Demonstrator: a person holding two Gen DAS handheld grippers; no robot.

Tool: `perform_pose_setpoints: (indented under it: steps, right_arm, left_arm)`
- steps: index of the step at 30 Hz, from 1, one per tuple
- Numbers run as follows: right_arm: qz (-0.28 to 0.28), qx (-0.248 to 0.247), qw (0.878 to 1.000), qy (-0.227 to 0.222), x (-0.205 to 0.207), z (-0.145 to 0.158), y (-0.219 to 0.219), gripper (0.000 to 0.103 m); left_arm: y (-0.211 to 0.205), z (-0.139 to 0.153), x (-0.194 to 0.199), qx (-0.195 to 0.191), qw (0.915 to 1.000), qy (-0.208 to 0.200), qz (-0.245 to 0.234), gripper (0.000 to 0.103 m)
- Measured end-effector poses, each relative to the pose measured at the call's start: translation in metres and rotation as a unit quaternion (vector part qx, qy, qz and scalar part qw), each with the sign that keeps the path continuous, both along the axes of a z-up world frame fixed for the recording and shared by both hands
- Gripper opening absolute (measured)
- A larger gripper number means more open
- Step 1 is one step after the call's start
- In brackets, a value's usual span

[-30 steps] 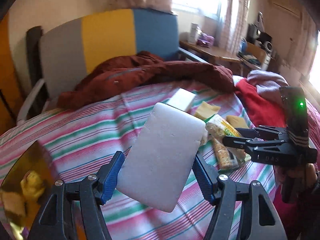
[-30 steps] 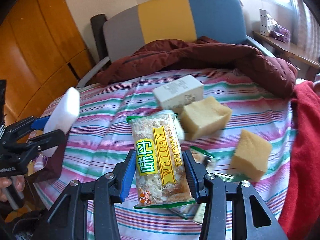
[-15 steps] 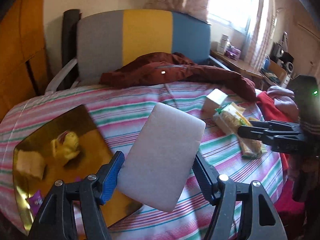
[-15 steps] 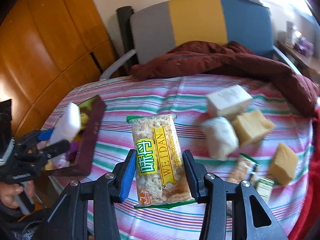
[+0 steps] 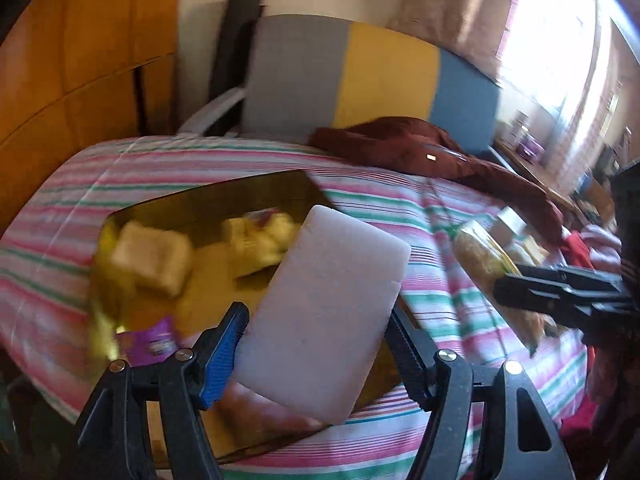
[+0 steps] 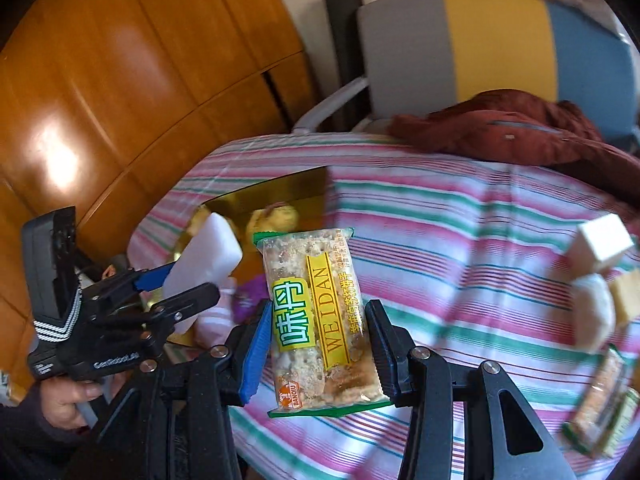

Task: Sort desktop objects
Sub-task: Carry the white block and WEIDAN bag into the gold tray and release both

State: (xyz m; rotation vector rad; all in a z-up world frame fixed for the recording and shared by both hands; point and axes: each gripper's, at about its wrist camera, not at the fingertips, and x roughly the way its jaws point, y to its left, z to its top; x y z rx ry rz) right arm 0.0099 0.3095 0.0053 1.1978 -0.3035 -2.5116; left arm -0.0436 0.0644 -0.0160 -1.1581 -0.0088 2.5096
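My left gripper (image 5: 316, 344) is shut on a white foam block (image 5: 324, 312), held tilted above the near right corner of a gold tray (image 5: 208, 204). The tray holds a tan sponge block (image 5: 152, 256), a yellow toy (image 5: 260, 240) and a purple packet (image 5: 154, 340). My right gripper (image 6: 318, 344) is shut on a cracker packet (image 6: 316, 320) with a yellow label, held above the striped cloth just right of the tray (image 6: 264, 196). In the right wrist view the left gripper (image 6: 176, 280) and its white block (image 6: 204, 256) hang over the tray's near end.
On the striped bedspread (image 6: 460, 248) at the right lie a white box (image 6: 600, 240), a white wrapped lump (image 6: 592, 312), a tan block (image 6: 628, 296) and more cracker packets (image 6: 600, 404). A dark red jacket (image 5: 420, 152) lies at the back, before a grey, yellow and blue chair (image 5: 360, 76).
Both grippers have swung left with their loads. The gold tray has come from the left edge to under the white block, and the loose items have slid off to the right.
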Motion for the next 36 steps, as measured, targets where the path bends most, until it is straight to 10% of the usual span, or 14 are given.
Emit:
perform_pose_setpoints:
  steps: [15,36]
  right_arm:
    - [0.058,-0.049,0.996,-0.038,-0.047,-0.018,-0.089,0.047]
    - [0.049,-0.094,0.993,-0.053,-0.086,-0.026,-0.136,0.057]
  left_arm:
    - [-0.097,-0.020,-0.029,-0.008,0.9927,-0.014,0.119,0.070]
    - [-0.114,-0.028,-0.043,-0.008,0.9873,-0.025,0.157,0.082]
